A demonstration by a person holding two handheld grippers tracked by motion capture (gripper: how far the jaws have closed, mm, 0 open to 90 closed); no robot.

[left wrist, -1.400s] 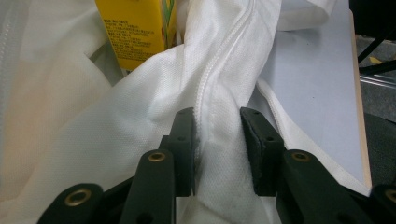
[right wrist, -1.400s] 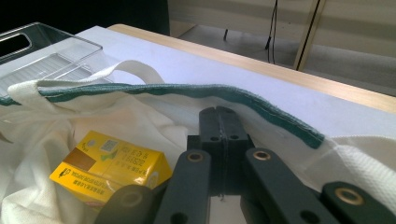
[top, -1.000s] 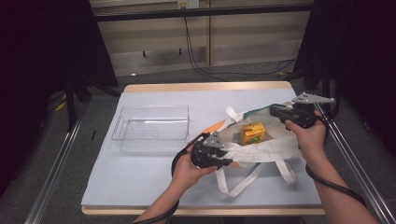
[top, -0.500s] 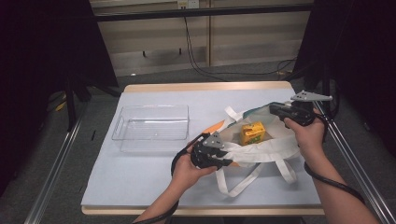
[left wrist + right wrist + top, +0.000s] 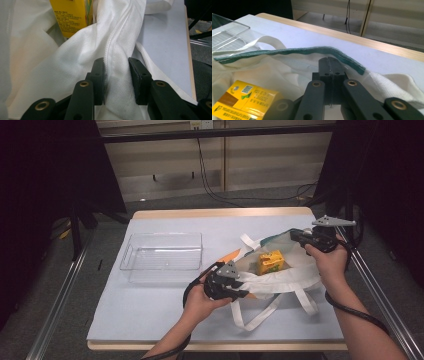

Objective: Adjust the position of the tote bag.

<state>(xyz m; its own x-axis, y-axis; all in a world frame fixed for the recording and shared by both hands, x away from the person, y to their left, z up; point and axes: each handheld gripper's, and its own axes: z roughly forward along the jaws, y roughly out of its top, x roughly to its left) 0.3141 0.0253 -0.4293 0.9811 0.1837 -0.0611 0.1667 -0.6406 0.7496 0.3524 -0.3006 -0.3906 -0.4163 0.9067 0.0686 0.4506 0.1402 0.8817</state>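
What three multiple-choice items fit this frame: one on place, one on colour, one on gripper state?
1. Where is the carton?
A. inside the open bag
B. in the tray
C. on the bare table

2. What colour is the trim on the bag's far rim?
A. red
B. green
C. black

3. How does the right gripper stand?
A. wide open above the tray
B. shut on the carton
C. shut on the bag's rim

Key:
1 A: the high view shows the carton within the bag's mouth.
2 B: the right gripper view shows a green edge band.
3 C: its jaws meet with the rim's cloth pinched between them; the left gripper grips the near rim likewise.
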